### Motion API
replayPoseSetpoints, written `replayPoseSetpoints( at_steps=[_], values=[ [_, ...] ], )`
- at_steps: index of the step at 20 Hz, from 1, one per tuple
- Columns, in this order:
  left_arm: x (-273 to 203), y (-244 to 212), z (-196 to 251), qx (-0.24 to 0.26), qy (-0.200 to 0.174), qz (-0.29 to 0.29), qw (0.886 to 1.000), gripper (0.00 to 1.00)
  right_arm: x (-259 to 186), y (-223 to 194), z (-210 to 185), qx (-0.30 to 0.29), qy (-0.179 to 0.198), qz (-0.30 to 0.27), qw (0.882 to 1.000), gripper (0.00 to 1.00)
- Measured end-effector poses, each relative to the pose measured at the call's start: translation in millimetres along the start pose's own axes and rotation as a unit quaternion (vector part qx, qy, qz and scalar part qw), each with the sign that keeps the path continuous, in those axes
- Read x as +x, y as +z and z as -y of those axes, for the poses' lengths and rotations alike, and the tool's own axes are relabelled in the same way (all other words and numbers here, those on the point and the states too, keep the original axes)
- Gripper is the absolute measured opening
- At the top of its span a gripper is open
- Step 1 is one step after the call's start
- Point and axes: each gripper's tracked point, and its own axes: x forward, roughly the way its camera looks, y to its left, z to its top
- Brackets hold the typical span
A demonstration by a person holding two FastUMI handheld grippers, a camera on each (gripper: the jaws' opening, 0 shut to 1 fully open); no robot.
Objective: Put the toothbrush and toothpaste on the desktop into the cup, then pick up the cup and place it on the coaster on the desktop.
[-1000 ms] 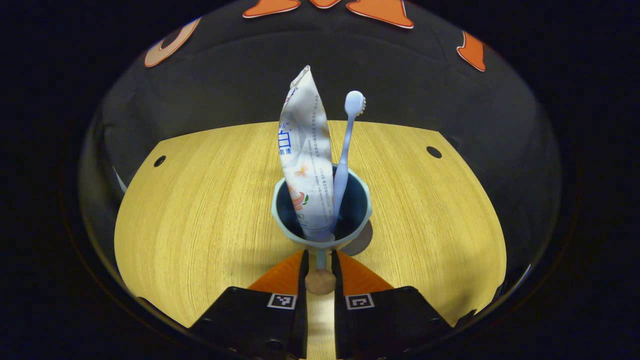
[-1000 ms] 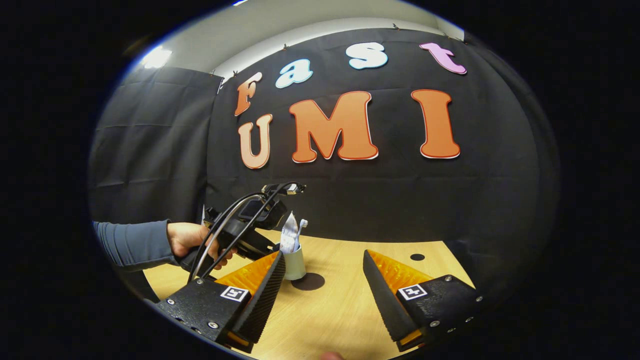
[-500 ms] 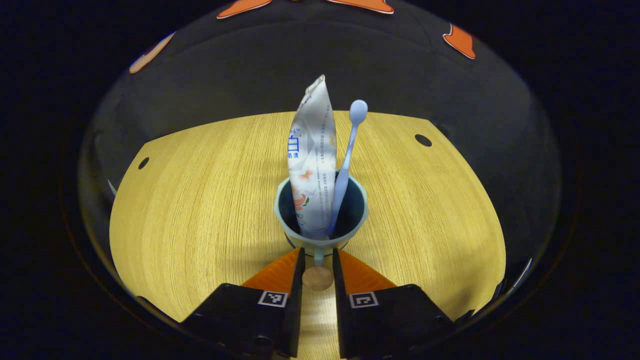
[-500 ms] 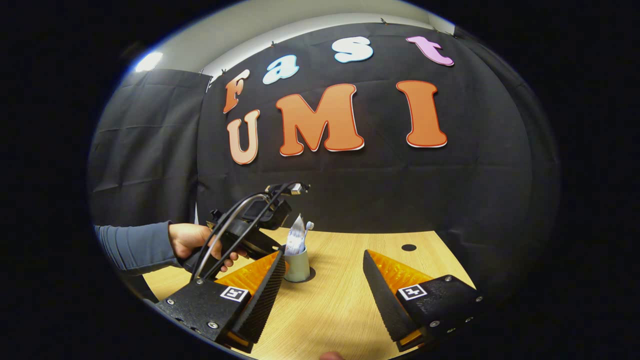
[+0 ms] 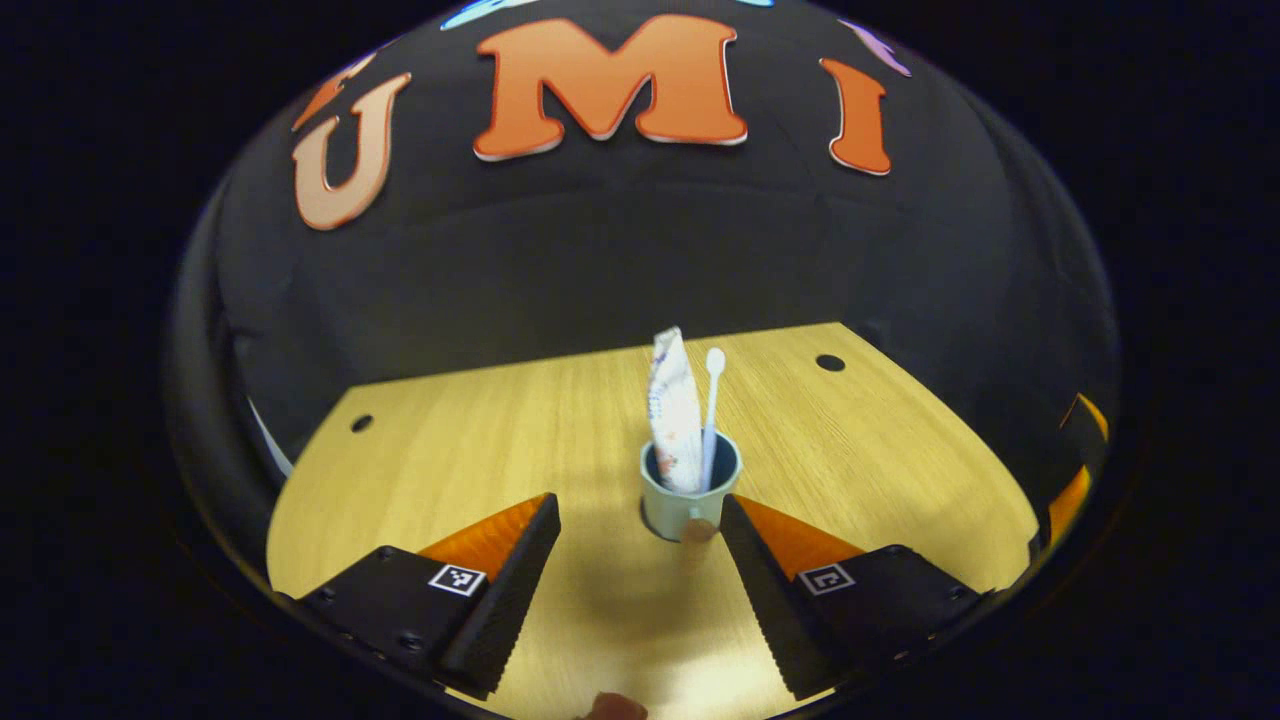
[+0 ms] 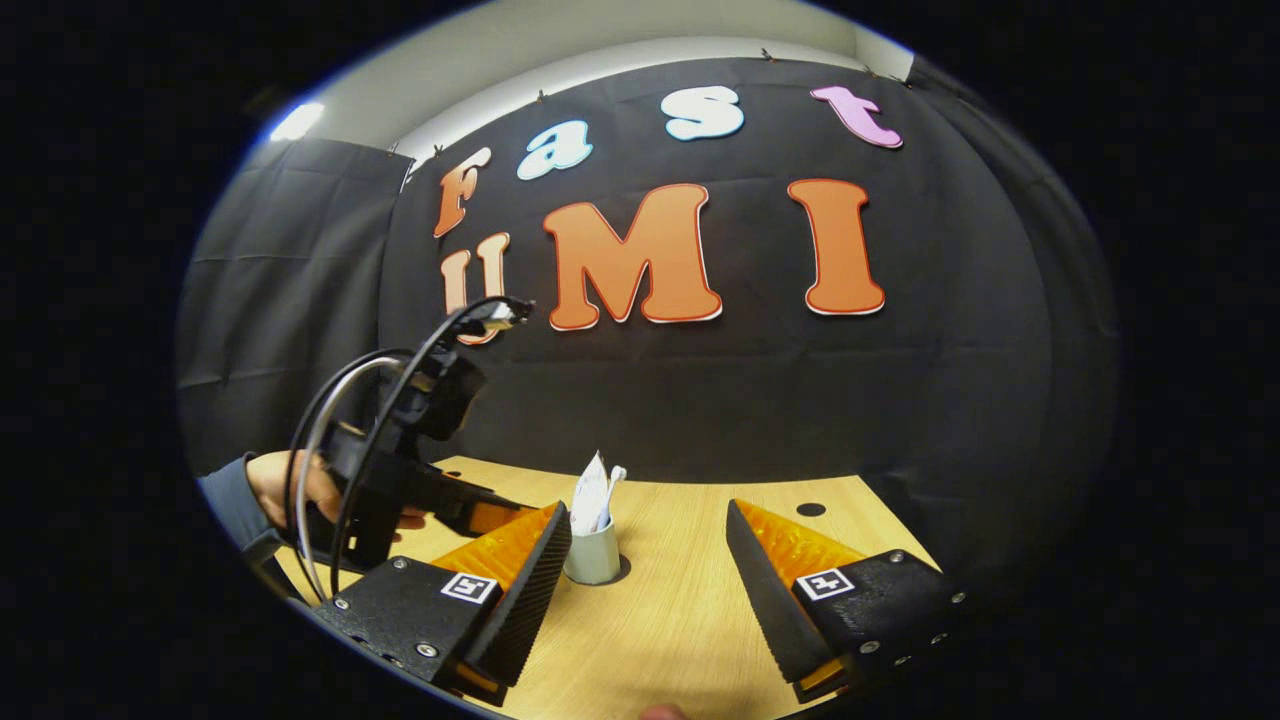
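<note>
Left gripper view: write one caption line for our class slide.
Open left gripper faces the cup holding toothpaste and toothbrush on the wooden desktop.

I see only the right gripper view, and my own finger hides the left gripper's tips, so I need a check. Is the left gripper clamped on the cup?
Observer: No. In the left gripper view the left gripper is open, its fingers spread wide and clear of the cup.
Operator: Which way does the cup's handle point?
Observer: Toward the left gripper. The brown-tipped handle sticks out in front of the fingers, and neither finger touches it.
</note>
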Motion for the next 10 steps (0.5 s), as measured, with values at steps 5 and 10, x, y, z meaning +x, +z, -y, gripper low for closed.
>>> replayPoseSetpoints(
  at_steps=[5,10],
  values=[
    [-76.3,12.8,-37.9,-0.023,0.021,0.103,0.994,0.97,-0.8,16.3,-34.7,-0.010,0.002,0.030,1.000,0.93],
    [-133.0,4.2,-82.6,-0.005,0.065,0.176,0.982,0.96,-1.8,14.1,-74.3,-0.029,0.028,0.044,0.998,0.93]
  ],
)
